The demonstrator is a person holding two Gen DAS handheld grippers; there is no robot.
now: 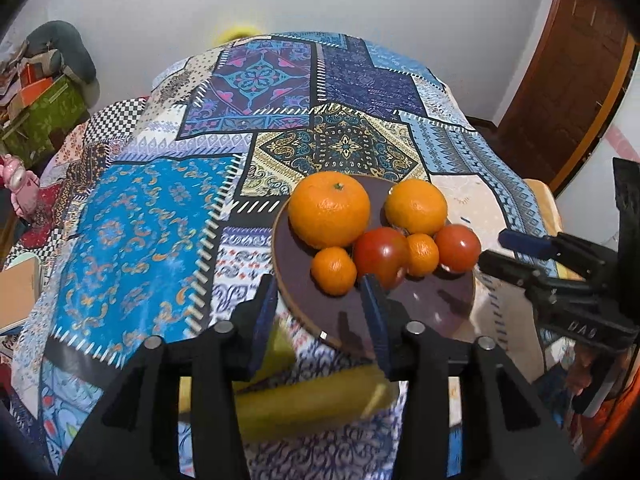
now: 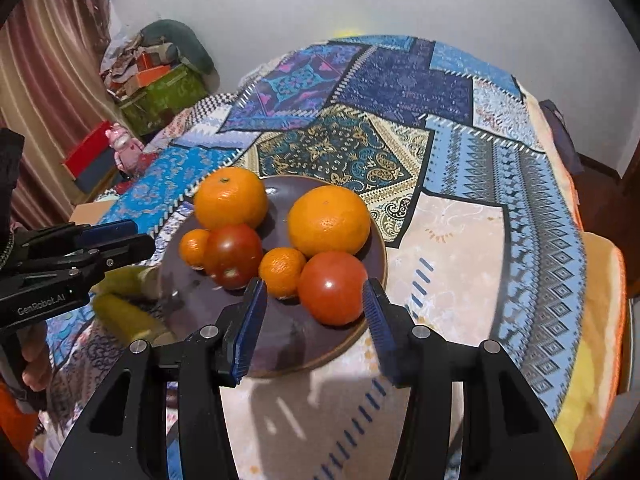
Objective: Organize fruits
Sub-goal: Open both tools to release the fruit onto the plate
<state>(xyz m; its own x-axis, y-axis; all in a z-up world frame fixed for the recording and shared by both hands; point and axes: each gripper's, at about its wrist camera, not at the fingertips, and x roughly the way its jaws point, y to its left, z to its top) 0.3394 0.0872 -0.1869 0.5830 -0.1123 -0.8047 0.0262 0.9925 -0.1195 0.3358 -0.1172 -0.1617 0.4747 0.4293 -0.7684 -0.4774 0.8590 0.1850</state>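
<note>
A dark purple plate (image 1: 436, 304) (image 2: 280, 344) on the patterned tablecloth holds two large oranges (image 1: 329, 209) (image 2: 329, 220), two small mandarins (image 1: 333, 270) (image 2: 282, 272) and two tomatoes (image 1: 380, 254) (image 2: 332, 287). Yellow bananas (image 1: 312, 404) (image 2: 124, 316) lie on the cloth just left of the plate. My left gripper (image 1: 320, 300) is open over the plate's near left rim, above the bananas. My right gripper (image 2: 316, 300) is open, its fingers on either side of the nearest tomato, not touching it. Each gripper shows in the other's view (image 1: 516, 256) (image 2: 120, 236).
The round table (image 1: 160, 216) is covered by a blue patchwork cloth. Green boxes with clutter (image 2: 160, 88) and a pink toy (image 2: 124, 148) stand at the far left. A wooden door (image 1: 568, 72) is at the right. A chair back (image 2: 560, 132) stands beyond the table.
</note>
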